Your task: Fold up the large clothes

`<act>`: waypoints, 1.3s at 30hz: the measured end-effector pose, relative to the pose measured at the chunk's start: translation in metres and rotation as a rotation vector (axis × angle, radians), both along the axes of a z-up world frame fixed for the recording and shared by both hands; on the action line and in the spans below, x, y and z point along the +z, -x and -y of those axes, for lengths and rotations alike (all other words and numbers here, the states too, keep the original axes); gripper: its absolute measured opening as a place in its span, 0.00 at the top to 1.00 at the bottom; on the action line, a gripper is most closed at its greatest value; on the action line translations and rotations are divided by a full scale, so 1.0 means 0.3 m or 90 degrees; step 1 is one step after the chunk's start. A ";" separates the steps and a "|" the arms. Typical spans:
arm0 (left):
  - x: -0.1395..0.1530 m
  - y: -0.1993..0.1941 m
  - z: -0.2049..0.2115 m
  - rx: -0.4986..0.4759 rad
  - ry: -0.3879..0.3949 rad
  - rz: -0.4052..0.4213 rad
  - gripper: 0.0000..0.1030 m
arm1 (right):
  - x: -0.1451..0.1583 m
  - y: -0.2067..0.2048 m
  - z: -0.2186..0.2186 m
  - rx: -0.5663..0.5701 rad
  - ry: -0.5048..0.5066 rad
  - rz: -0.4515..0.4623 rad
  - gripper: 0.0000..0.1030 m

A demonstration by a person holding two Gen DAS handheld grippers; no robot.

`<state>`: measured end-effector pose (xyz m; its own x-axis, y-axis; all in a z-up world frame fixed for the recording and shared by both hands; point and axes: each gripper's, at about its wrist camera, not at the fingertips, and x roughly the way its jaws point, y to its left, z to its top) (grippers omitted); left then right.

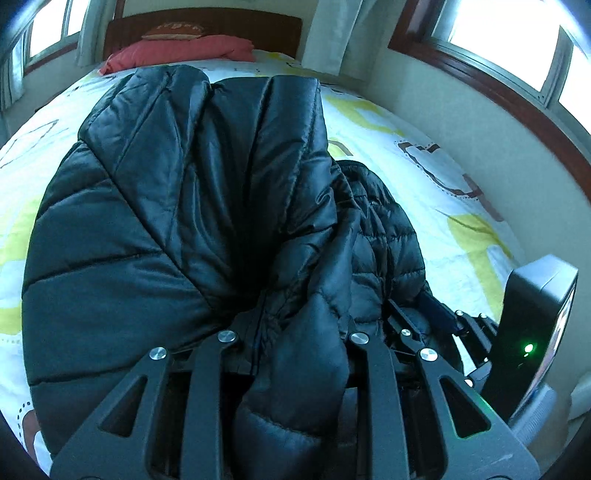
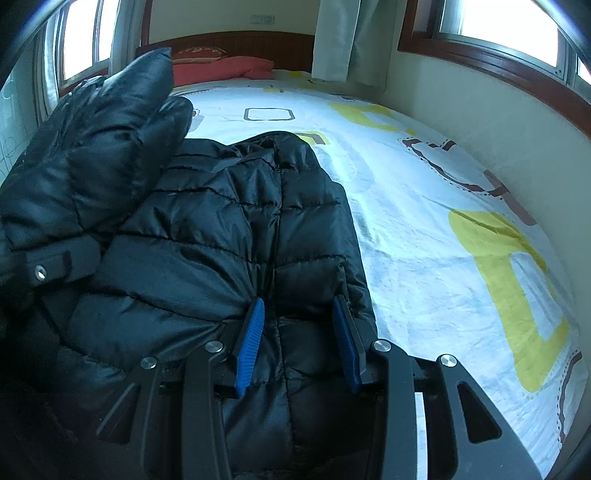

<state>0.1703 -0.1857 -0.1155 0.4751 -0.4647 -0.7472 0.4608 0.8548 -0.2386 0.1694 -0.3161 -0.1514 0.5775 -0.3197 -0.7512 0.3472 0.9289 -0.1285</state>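
Observation:
A black quilted puffer jacket [image 1: 177, 206] lies on the bed and fills both views [image 2: 229, 229]. My left gripper [image 1: 295, 332] is shut on a bunched fold of the jacket, and the fabric hides its fingertips. A lifted part of the jacket [image 2: 92, 155] hangs at the left of the right wrist view, above the left gripper's finger [image 2: 55, 266]. My right gripper [image 2: 299, 314] is open, its blue pads [image 2: 251, 343] resting on the jacket with fabric between them.
The bed sheet [image 2: 424, 229] is white with yellow and brown shapes. A red pillow [image 1: 184, 51] lies at the wooden headboard [image 1: 207, 22]. A wall with windows [image 2: 498, 22] runs close along the bed's right side. The right gripper's body [image 1: 532, 325] shows at the lower right.

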 end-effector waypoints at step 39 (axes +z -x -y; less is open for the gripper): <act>-0.046 0.043 0.090 -0.018 -0.103 0.106 0.78 | 0.023 0.037 0.031 0.001 -0.027 0.006 0.62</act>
